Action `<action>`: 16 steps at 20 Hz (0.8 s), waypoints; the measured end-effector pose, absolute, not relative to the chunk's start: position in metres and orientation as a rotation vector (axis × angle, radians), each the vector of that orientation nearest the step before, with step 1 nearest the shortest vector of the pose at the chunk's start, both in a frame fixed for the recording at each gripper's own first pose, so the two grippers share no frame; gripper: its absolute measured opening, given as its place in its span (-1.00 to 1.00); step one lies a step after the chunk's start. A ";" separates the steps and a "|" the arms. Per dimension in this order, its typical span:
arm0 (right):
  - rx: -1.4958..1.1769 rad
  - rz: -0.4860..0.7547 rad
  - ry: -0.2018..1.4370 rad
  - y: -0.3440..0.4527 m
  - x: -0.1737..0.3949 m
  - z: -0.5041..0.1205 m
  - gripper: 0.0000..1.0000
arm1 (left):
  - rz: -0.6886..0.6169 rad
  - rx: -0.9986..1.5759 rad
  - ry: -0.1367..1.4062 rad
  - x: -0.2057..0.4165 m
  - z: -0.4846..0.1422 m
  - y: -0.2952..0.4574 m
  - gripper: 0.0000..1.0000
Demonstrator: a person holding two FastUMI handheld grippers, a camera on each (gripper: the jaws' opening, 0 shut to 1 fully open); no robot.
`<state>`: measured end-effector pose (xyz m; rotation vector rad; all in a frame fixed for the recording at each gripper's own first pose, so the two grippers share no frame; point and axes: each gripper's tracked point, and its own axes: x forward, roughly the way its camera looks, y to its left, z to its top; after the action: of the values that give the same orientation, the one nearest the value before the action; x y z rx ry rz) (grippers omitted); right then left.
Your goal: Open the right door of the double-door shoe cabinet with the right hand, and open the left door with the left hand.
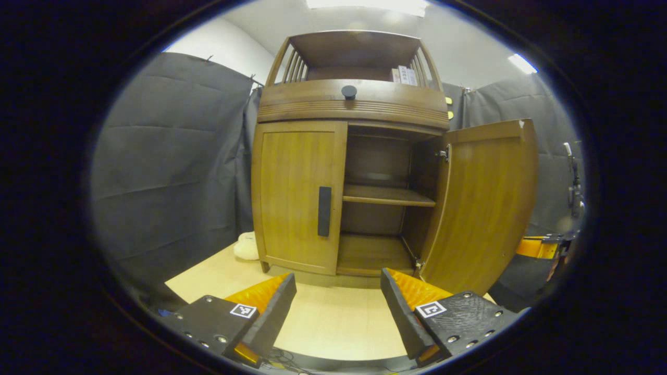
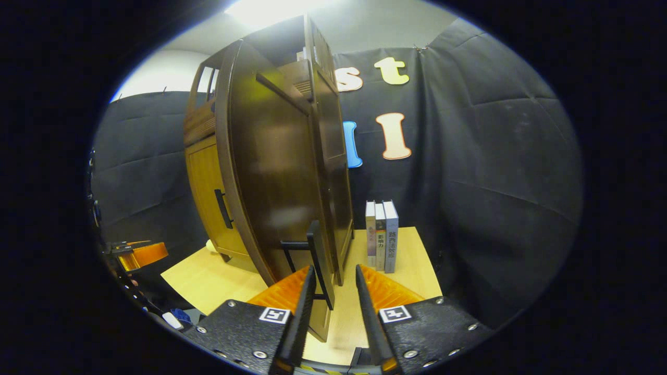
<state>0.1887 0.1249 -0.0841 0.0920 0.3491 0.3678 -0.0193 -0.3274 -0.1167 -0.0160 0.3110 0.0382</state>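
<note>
The shoe cabinet (image 1: 354, 104) stands on the worktop (image 1: 333, 317), right door (image 1: 484, 203) swung wide, left door (image 1: 297, 198) closed ahead of the parted left tongs (image 1: 337, 304); right tongs (image 2: 333, 297) straddle the right door's handle (image 2: 319, 260), apart.

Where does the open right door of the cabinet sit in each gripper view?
Left gripper view: the right door stands swung open at right of centre, inner face showing.
Right gripper view: the same door fills the centre-left, seen nearly edge-on, its handle just above the right gripper.
Shared landmark: the closed left door's handle.
</note>
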 end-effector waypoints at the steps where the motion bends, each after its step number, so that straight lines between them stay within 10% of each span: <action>1: 0.095 0.321 0.337 0.118 0.192 -0.078 0.22 | 0.026 -0.013 0.316 -0.005 -0.118 -0.321 0.80; 4: 0.121 0.184 0.321 0.100 0.188 -0.066 0.83 | -0.015 -0.010 0.309 0.042 -0.115 -0.300 0.97; 16: 0.115 -0.146 0.218 0.094 0.135 -0.021 0.82 | -0.129 0.040 0.244 0.206 -0.119 -0.267 0.97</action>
<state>0.1349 0.0944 -0.0209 0.1148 0.2177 -0.1456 0.2061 -0.2674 -0.1194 0.0397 0.2436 -0.1288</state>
